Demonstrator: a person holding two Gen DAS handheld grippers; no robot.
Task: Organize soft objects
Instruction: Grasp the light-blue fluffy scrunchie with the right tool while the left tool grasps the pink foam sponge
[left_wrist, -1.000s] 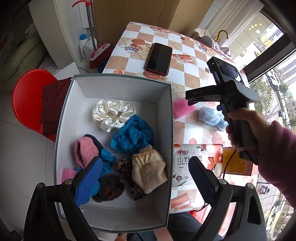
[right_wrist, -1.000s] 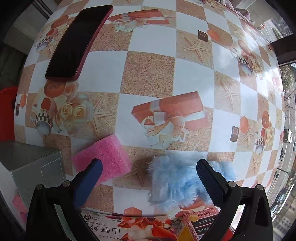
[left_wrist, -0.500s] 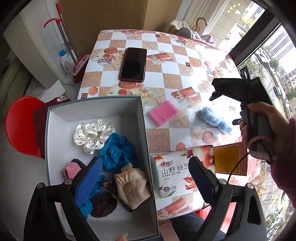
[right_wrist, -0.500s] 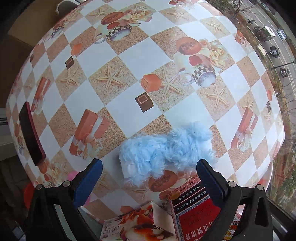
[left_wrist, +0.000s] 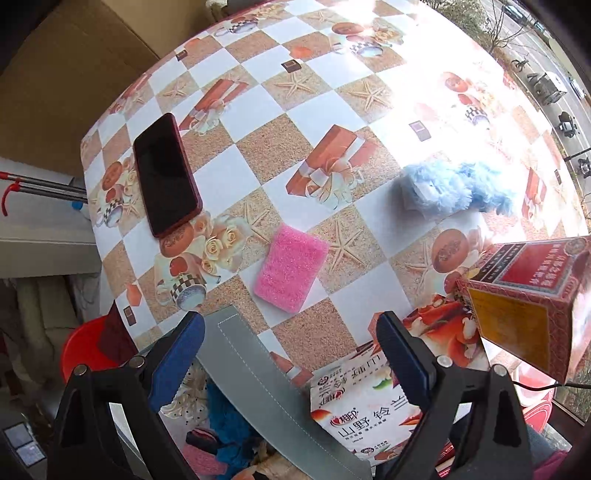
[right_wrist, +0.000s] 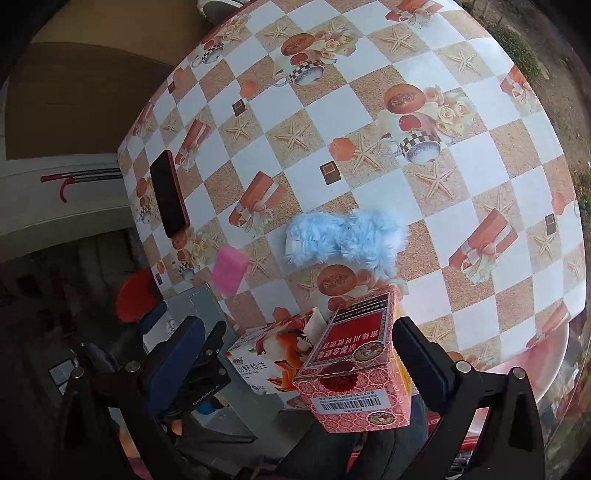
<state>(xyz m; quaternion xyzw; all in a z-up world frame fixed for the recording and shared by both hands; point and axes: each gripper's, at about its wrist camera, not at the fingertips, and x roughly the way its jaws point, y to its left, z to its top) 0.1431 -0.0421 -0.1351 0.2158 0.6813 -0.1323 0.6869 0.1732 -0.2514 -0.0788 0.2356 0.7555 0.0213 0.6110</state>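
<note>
Both grippers have pulled back from the blue fluffy piece (right_wrist: 345, 238), which lies on the checkered table (right_wrist: 461, 155), well right of the pink sponge (left_wrist: 291, 273). Left gripper (left_wrist: 291, 362) spread, empty, over the grey box (left_wrist: 266, 384) wall. Right gripper (right_wrist: 295, 362) spread, empty, above the red carton (right_wrist: 354, 365).

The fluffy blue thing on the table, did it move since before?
No. The fluffy blue thing lies just past the cake picture printed on the tablecloth, as before. Only the cameras moved. Both grippers are open and empty.
</note>
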